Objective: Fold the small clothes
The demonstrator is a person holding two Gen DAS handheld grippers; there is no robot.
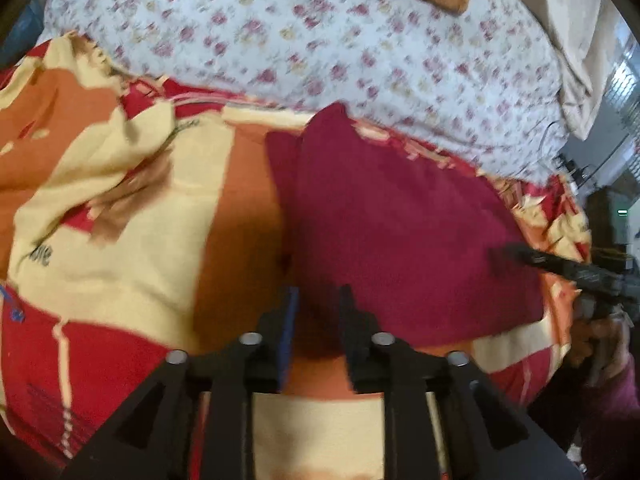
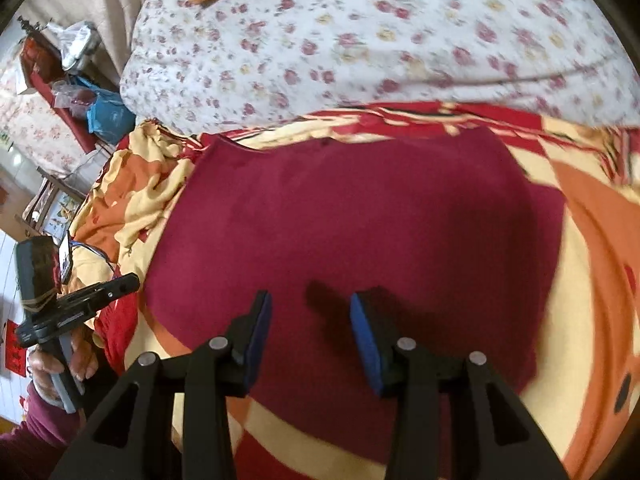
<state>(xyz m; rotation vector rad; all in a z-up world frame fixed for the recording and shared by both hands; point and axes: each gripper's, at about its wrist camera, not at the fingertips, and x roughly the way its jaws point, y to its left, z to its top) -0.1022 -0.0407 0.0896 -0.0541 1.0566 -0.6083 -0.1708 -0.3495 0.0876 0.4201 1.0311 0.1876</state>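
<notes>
Dark maroon knitted garment point(image 2: 352, 216) lies spread flat on a red, orange and cream patterned blanket point(image 1: 120, 216) over the bed.

Left gripper point(image 1: 319, 308): jaws narrowly apart, nothing between the pads, poised over the garment's near left edge. Right gripper point(image 2: 310, 312): jaws open wider, empty, above the garment's near middle; contact with the cloth cannot be told. A white quilt with pink floral print point(image 2: 380, 40) lies beyond the blanket. Each view shows the other gripper held in a hand point(image 2: 60, 364) at the side.
</notes>
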